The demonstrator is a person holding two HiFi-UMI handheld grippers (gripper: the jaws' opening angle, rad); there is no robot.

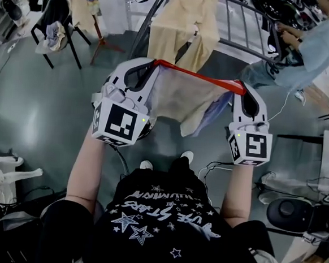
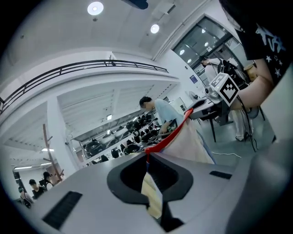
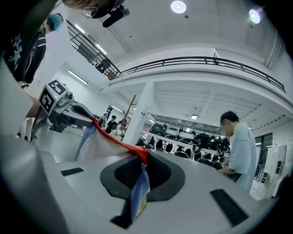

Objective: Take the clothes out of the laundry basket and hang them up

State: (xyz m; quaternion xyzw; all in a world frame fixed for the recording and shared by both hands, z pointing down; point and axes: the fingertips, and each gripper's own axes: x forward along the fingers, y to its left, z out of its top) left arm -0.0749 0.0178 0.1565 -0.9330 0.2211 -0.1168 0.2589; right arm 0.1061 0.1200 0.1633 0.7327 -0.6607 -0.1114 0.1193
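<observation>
A pale garment (image 1: 184,101) with a red band (image 1: 197,74) along its top edge is stretched between my two grippers, above the grey floor in front of me. My left gripper (image 1: 153,63) is shut on the band's left end and my right gripper (image 1: 241,89) is shut on its right end. In the left gripper view the cloth (image 2: 194,141) runs out of the shut left gripper (image 2: 147,157) toward the other gripper. The right gripper view shows the same garment (image 3: 98,139) pinched in the right gripper (image 3: 143,157). A metal drying rack (image 1: 241,26) stands just beyond, with a beige garment (image 1: 181,27) hanging on it.
A person (image 1: 313,49) sits at the far right beside the rack. A black chair (image 1: 56,26) draped with clothes and a wooden stand (image 1: 98,35) are at the far left. A white chair (image 1: 2,172) is at my left, and cables (image 1: 218,166) lie on the floor.
</observation>
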